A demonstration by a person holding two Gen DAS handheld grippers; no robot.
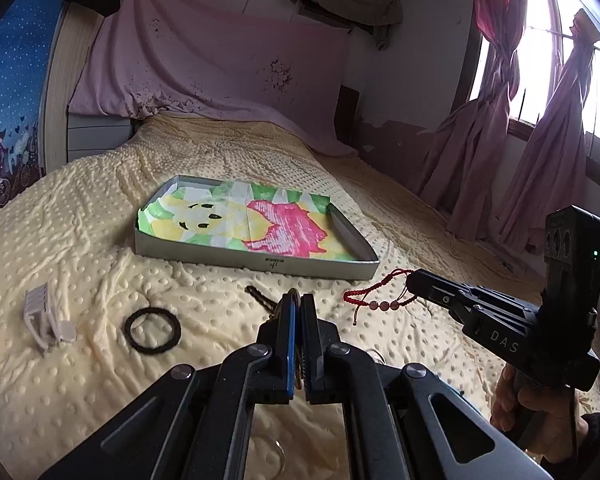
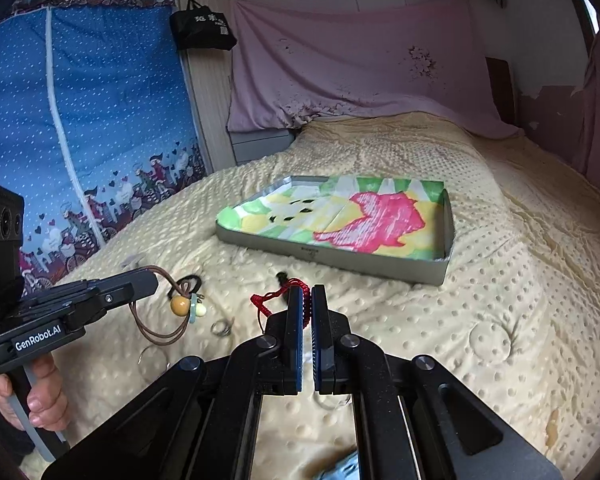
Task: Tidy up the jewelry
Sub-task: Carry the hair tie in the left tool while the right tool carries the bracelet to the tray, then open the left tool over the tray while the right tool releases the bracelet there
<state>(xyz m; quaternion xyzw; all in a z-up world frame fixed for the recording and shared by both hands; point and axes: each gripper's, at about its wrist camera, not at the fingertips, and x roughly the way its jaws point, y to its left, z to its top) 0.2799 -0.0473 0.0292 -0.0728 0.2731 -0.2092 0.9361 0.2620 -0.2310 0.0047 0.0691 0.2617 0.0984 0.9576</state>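
Red bracelet (image 2: 278,298) pinched in right gripper (image 2: 307,300), brown necklace (image 2: 160,320) clamped in left gripper (image 1: 296,306); both lifted, next carry ahead into tray (image 2: 332,254).

A red braided cord bracelet (image 1: 380,292) with three pale pink beads hung pinched in the right hand-held gripper (image 2: 307,294), trailing onto the bed. A brown cord necklace (image 2: 168,312) with an amber bead and pale green disc dangled from the left hand-held gripper (image 1: 296,300). The shallow grey tray (image 1: 260,266), lined with bright cartoon paper, lay nearby.
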